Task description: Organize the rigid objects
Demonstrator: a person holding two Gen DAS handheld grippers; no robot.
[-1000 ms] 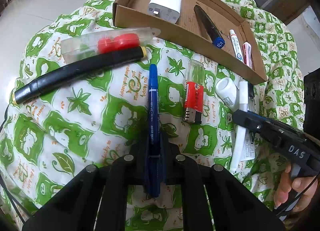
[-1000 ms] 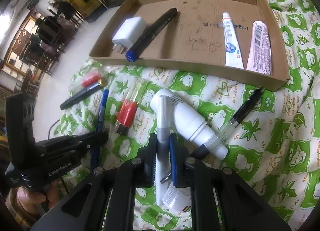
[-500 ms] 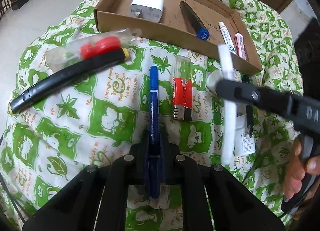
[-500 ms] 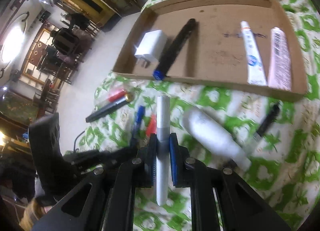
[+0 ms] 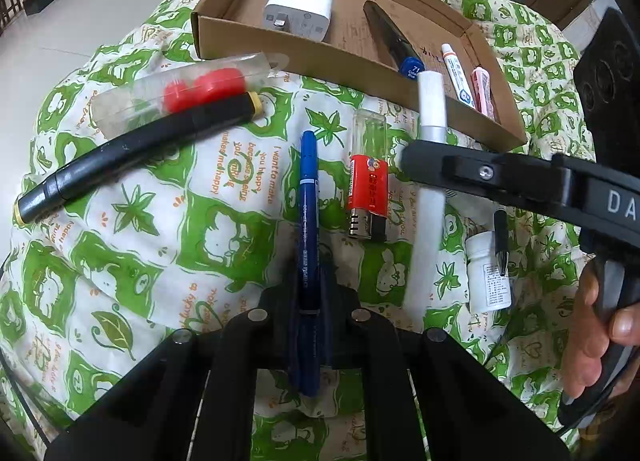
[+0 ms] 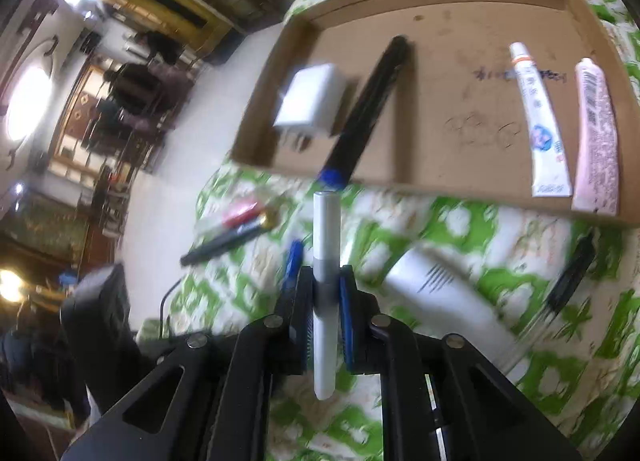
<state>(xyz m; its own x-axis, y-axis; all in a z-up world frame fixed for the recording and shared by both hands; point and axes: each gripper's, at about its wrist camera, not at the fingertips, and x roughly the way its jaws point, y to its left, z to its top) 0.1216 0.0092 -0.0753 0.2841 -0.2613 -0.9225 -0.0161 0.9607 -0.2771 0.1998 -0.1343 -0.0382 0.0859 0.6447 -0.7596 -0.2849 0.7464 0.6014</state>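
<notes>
Cardboard tray (image 5: 312, 57) at 12 o'clock on the green-and-white cloth surface (image 5: 132, 221): stiff, light, already carrying charger, marker and two tubes. White marker (image 6: 325, 285), gray band at mid-length: rigid, light, smooth and likely slippery, best pinched at that band; lifted clear of the cloth, clamped in the right hand-held gripper (image 6: 325, 297), tip toward 12. Blue pen (image 5: 309, 221): slim, stiff, clenched near its tail by the left hand-held gripper (image 5: 309, 325), seemingly resting on the cloth.
</notes>
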